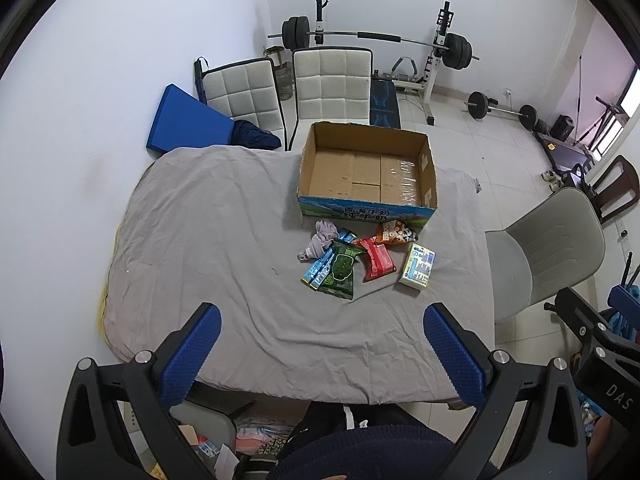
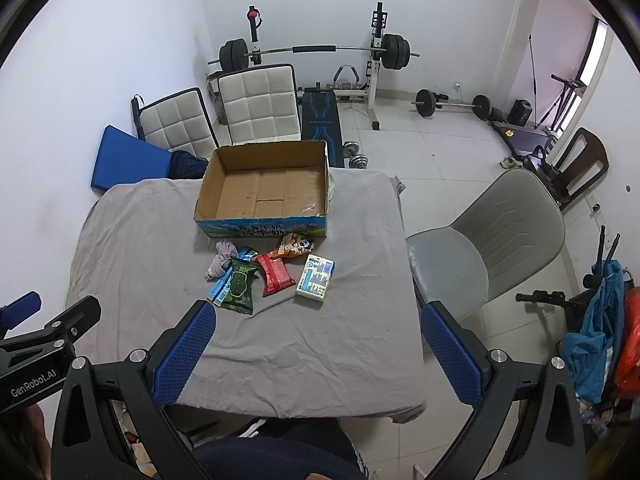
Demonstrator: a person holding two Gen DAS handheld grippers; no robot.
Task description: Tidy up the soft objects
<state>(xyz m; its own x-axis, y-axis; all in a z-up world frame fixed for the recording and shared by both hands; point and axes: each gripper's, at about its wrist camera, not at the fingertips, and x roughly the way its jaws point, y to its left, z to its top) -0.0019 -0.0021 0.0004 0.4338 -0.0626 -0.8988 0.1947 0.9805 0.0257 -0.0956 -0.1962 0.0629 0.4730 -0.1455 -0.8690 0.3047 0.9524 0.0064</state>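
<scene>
An open, empty cardboard box (image 1: 366, 168) (image 2: 264, 188) stands on the grey-covered table (image 1: 224, 240) (image 2: 312, 340). In front of it lie soft items: a crumpled purple cloth (image 1: 320, 238) (image 2: 222, 258), a green packet (image 1: 340, 270) (image 2: 239, 288), a blue packet (image 1: 320, 268), a red packet (image 1: 376, 258) (image 2: 276, 274), an orange packet (image 1: 396, 234) (image 2: 296, 245) and a white tissue pack (image 1: 417, 266) (image 2: 316, 277). My left gripper (image 1: 322, 352) is open and empty above the table's near edge. My right gripper (image 2: 318, 354) is open and empty, near the front right.
A grey chair (image 1: 548, 244) (image 2: 488, 240) stands to the right of the table. Two white padded chairs (image 1: 296, 88) (image 2: 224, 108), a blue pad (image 1: 184, 120) and a barbell rack (image 1: 376, 44) are behind it. Bags (image 2: 600, 340) hang at the far right.
</scene>
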